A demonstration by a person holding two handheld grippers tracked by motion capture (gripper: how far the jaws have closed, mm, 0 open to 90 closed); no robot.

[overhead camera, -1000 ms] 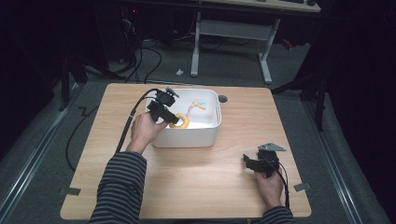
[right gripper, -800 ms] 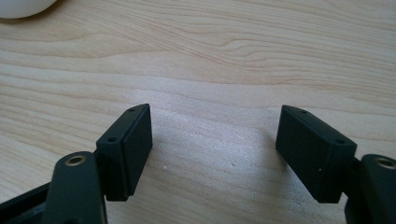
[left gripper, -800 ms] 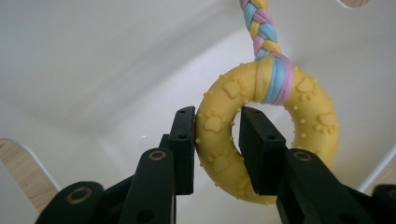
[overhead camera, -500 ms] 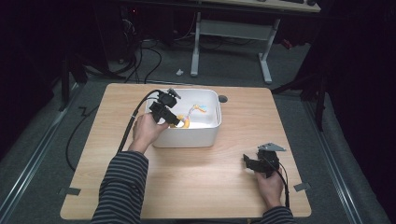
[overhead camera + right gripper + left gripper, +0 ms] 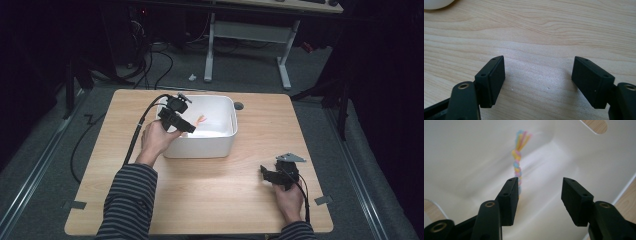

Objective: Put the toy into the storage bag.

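From above, I see my left gripper over the white tub, the braided cord just ahead. Its own view: jaws just opened, cord released beside one pad. My right gripper gapes empty over the table.

No readable text, labels, brands, numbers or signs anywhere. The white tub, wooden table, braided cord and both sets of black jaws are all blank. Clutter on the floor behind the table is too dark and small to read.
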